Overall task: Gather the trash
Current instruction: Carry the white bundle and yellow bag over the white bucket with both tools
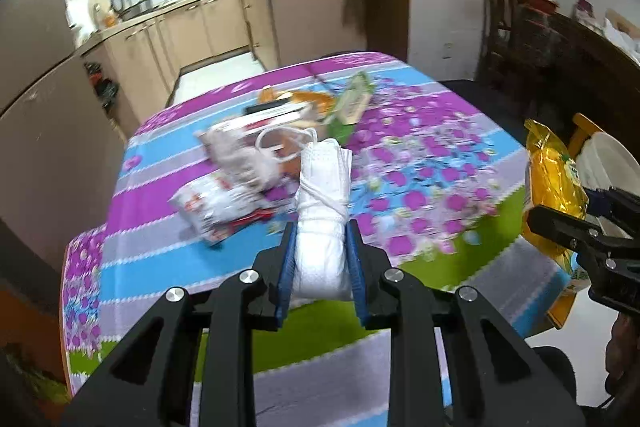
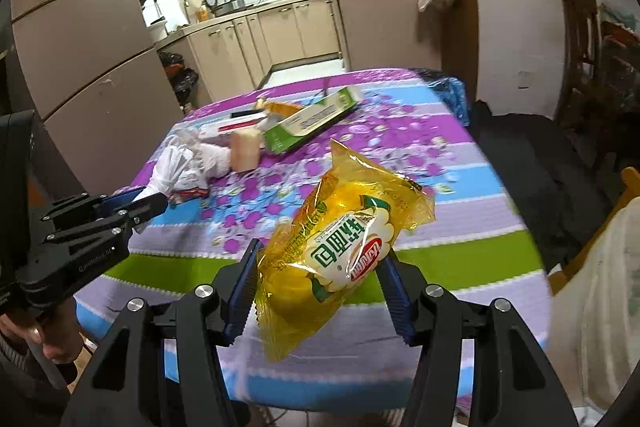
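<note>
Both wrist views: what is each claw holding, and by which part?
Left claw grips a rolled white face mask around its near end. Right claw grips a yellow snack bag across its lower half, sides pinched.

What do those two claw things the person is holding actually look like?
Both the left gripper and the right gripper are matte black angular frames with triangular cut-outs and round silver bolts. Their fingers carry ridged blue pads. Small pale lettering marks the left one's side; bare fingers grip its handle.

Motion blur smears the wrappers [image 1: 224,187] heaped on the table [image 1: 420,163]; their print is unreadable. The frame's right edge crops the white container [image 1: 612,163].
</note>
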### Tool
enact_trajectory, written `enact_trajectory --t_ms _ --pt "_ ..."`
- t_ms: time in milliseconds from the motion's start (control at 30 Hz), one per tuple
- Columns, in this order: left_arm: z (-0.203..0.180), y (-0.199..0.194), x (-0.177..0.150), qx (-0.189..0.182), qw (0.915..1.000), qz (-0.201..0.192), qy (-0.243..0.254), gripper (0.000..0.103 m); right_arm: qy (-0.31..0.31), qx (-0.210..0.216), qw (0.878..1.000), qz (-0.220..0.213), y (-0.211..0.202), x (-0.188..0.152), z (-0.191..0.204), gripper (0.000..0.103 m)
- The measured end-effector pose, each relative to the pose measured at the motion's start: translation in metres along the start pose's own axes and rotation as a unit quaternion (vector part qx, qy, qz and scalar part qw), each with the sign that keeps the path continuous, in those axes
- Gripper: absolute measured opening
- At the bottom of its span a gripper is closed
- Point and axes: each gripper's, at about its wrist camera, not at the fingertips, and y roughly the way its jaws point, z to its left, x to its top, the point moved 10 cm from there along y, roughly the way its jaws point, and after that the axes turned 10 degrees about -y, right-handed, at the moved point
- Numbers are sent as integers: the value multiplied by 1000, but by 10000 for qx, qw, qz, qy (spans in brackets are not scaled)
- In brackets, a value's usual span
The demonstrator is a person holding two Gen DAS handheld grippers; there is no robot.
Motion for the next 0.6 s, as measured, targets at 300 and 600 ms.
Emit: enact_trajectory --t_ms 300,600 --pt "-78 2 12 -347 9978 -65 559 23 106 -540 9984 -91 -51 -3 -67 58" --pt "-184 9 17 -965 9884 -16 1171 23 452 -1305 9904 -113 -109 -25 -157 58"
